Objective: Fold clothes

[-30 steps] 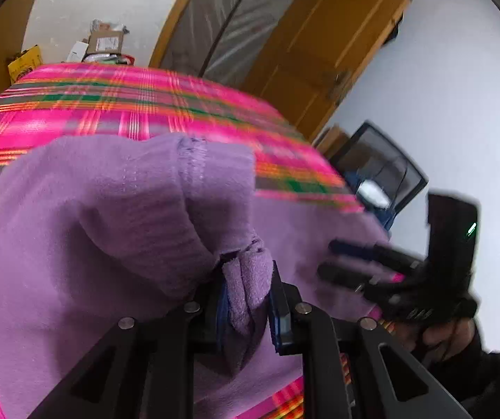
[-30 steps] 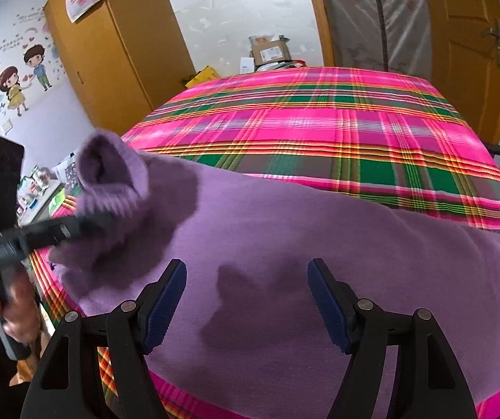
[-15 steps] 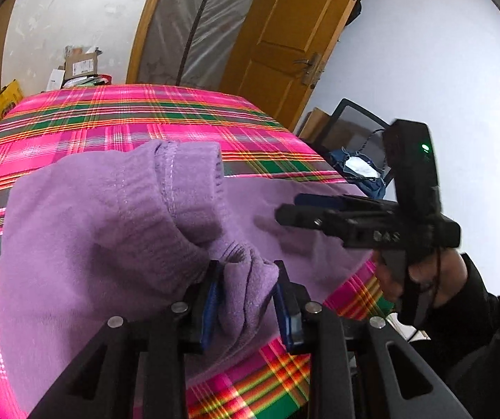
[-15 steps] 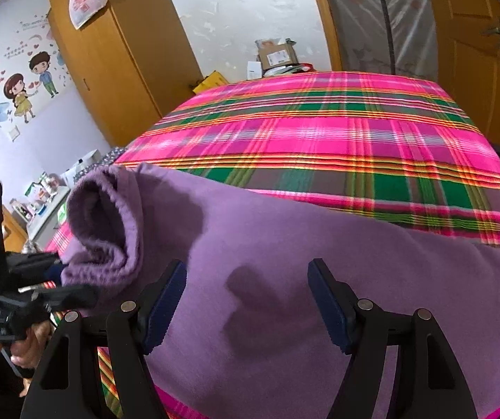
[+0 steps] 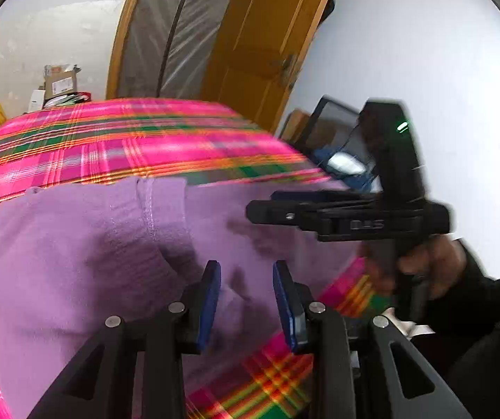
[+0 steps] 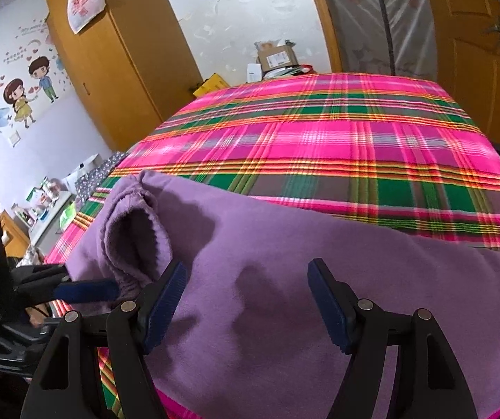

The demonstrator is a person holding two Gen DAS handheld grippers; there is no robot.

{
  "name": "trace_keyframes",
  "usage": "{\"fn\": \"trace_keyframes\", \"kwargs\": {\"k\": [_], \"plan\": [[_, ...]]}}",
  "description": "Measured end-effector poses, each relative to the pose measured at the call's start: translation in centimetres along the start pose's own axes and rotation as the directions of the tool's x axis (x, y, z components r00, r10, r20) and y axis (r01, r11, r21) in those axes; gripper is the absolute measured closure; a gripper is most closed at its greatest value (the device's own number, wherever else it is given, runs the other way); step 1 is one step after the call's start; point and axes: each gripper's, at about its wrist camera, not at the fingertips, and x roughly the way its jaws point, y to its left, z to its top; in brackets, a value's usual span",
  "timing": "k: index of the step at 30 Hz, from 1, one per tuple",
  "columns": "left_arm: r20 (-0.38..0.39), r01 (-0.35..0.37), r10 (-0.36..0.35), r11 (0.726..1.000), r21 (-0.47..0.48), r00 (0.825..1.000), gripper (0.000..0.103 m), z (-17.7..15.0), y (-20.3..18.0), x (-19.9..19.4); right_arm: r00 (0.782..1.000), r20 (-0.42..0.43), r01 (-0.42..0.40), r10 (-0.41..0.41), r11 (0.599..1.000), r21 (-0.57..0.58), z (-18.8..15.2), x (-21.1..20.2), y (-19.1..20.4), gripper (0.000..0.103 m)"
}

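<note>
A purple sweater [image 6: 319,279] lies spread on the near part of the plaid bedcover [image 6: 354,139]. Its sleeve [image 6: 134,234] is folded over onto the body at the left, cuff opening towards me. In the left wrist view the same sweater [image 5: 75,262] fills the lower left. My left gripper [image 5: 246,269] hovers just over it, jaws opening, nothing between the blue pads. It also shows at the left edge of the right wrist view, left gripper [image 6: 110,289] close beside the folded sleeve. My right gripper [image 6: 248,269] stands wide open above the sweater's middle; a hand [image 5: 424,262] holds this right gripper [image 5: 260,209].
A wooden wardrobe [image 6: 117,70] with a hanging plastic bag stands at the back left, a wooden door [image 6: 477,52] at the back right. A cardboard box [image 6: 277,57] sits beyond the bed. A cluttered side table [image 6: 47,195] is left of the bed, a chair [image 5: 337,132] right.
My left gripper has let go of the sleeve end it was pinching; its jaws have widened and it has drawn back. The sleeve now rests on the sweater. The right gripper has stayed put.
</note>
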Motion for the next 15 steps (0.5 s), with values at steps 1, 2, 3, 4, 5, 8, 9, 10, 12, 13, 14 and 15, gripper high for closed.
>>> {"fn": "trace_keyframes", "kwargs": {"k": [1, 2, 3, 4, 5, 8, 9, 10, 12, 13, 14, 15], "plan": [[0.025, 0.001, -0.001, 1.000, -0.017, 1.000, 0.072, -0.1, 0.3, -1.0, 1.000, 0.004, -0.008, 0.008, 1.000, 0.003, 0.1, -0.1, 0.0, 0.029], [0.050, 0.000, 0.001, 0.999, -0.035, 0.999, 0.071, -0.2, 0.7, -1.9, 1.000, 0.006, -0.028, 0.028, 1.000, 0.005, 0.2, -0.2, 0.1, 0.029], [0.075, 0.000, 0.004, 0.999, -0.053, 0.997, 0.071, -0.2, 1.0, -2.9, 0.998, 0.009, -0.059, 0.059, 0.998, 0.008, 0.4, -0.3, 0.3, 0.029], [0.090, -0.023, 0.029, 0.997, -0.073, 0.995, 0.071, -0.4, 1.6, -3.6, 0.996, 0.011, -0.091, 0.091, 0.996, 0.009, 0.5, -0.4, 0.5, 0.029], [0.104, -0.047, 0.057, 0.994, -0.094, 0.993, 0.071, -0.6, 2.2, -4.3, 0.992, 0.010, -0.129, 0.129, 0.992, 0.007, 0.7, -0.3, 0.9, 0.029], [0.098, -0.136, 0.156, 0.973, -0.187, 0.983, 0.071, -1.6, 5.2, -5.6, 0.965, -0.016, -0.262, 0.262, 0.965, -0.007, 1.3, 0.5, 2.5, 0.029], [0.089, -0.161, 0.184, 0.963, -0.214, 0.979, 0.071, -2.1, 6.0, -5.9, 0.954, -0.032, -0.300, 0.300, 0.954, -0.010, 1.5, 0.9, 3.1, 0.029], [0.080, -0.188, 0.212, 0.952, -0.242, 0.974, 0.071, -2.5, 6.8, -6.2, 0.943, -0.053, -0.331, 0.330, 0.943, -0.015, 1.6, 1.4, 3.8, 0.029], [0.076, -0.214, 0.244, 0.936, -0.279, 0.967, 0.071, -3.2, 7.8, -6.8, 0.927, -0.085, -0.369, 0.366, 0.929, -0.027, 2.0, 2.4, 4.9, 0.034], [0.076, -0.223, 0.256, 0.929, -0.297, 0.964, 0.071, -3.6, 8.3, -7.2, 0.920, -0.100, -0.383, 0.378, 0.923, -0.033, 2.2, 2.9, 5.5, 0.039], [0.074, -0.228, 0.262, 0.924, -0.307, 0.962, 0.071, -3.9, 8.6, -7.4, 0.914, -0.114, -0.396, 0.389, 0.917, -0.039, 2.4, 3.4, 6.0, 0.044], [0.070, -0.232, 0.266, 0.922, -0.311, 0.962, 0.071, -4.1, 8.8, -7.4, 0.908, -0.127, -0.407, 0.399, 0.912, -0.043, 2.6, 3.8, 6.5, 0.046]]}}
